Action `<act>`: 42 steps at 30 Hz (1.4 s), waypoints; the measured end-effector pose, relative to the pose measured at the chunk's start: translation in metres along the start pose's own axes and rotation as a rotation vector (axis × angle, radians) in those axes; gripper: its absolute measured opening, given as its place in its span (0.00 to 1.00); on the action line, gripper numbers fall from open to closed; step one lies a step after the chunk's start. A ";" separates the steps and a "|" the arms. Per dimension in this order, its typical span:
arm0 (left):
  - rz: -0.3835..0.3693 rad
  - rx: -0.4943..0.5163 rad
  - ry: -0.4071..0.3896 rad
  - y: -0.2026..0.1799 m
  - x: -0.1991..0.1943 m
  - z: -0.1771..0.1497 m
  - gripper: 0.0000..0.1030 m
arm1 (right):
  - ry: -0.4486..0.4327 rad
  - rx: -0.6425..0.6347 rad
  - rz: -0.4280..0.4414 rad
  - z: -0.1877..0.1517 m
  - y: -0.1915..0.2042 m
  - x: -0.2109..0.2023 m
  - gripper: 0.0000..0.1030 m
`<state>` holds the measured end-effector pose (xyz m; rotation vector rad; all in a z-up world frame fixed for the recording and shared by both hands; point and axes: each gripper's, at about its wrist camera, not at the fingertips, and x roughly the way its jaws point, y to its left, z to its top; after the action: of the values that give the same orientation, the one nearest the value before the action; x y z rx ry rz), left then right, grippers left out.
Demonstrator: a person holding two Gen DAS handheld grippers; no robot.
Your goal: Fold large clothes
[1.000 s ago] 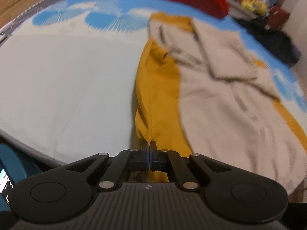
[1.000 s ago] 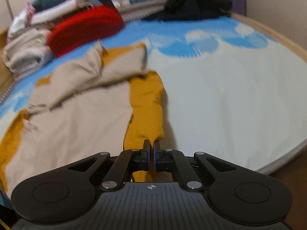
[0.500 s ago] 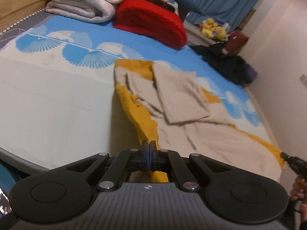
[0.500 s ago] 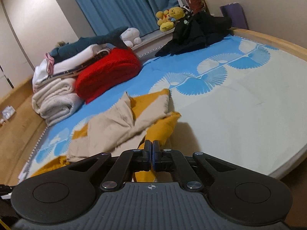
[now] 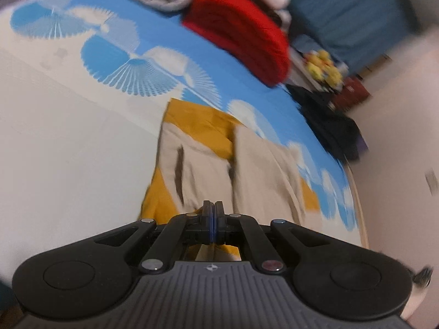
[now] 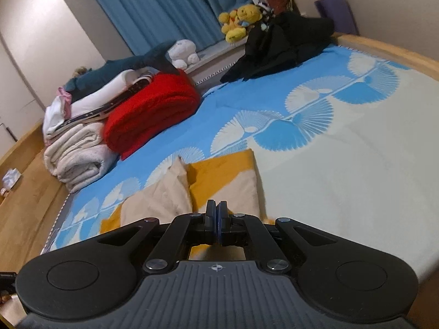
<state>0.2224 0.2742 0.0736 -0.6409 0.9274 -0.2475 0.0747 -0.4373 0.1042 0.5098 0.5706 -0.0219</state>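
Observation:
A large mustard-yellow and beige garment (image 5: 208, 161) lies on the bed, its beige sleeves folded over the body. My left gripper (image 5: 212, 207) is shut on the garment's near hem, and yellow cloth shows under the fingers. In the right wrist view the same garment (image 6: 222, 181) lies ahead, and my right gripper (image 6: 216, 208) is shut on another part of its near hem. Both hold the hem lifted over the garment's lower part, which is hidden beneath the grippers.
The bed has a blue and white fan-print sheet (image 6: 343, 164). A red folded blanket (image 6: 151, 115) and white folded bedding (image 6: 79, 156) sit at the far side. A black clothes pile (image 6: 282, 44) and yellow plush toys (image 6: 238, 22) lie beyond. A wooden bed frame (image 6: 384, 49) edges the mattress.
Both grippers have carried the held hem up and forward over the garment toward its collar end. The visible length of garment ahead has shortened. The left view is blurred with motion.

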 end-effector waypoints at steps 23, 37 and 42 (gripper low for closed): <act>0.286 0.579 0.068 -0.034 0.106 -0.018 0.87 | 0.195 -0.202 -0.158 -0.010 -0.017 0.181 0.41; 0.376 0.875 -0.095 -0.062 0.165 -0.031 0.58 | 0.213 -0.266 -0.163 0.002 0.004 0.237 0.41; 0.299 0.617 -0.222 -0.055 0.149 0.013 0.07 | 0.209 -0.243 -0.157 0.012 0.008 0.263 0.41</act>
<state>0.3239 0.1678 0.0139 0.0425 0.6700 -0.1756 0.3039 -0.4047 -0.0207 0.2312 0.8057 -0.0481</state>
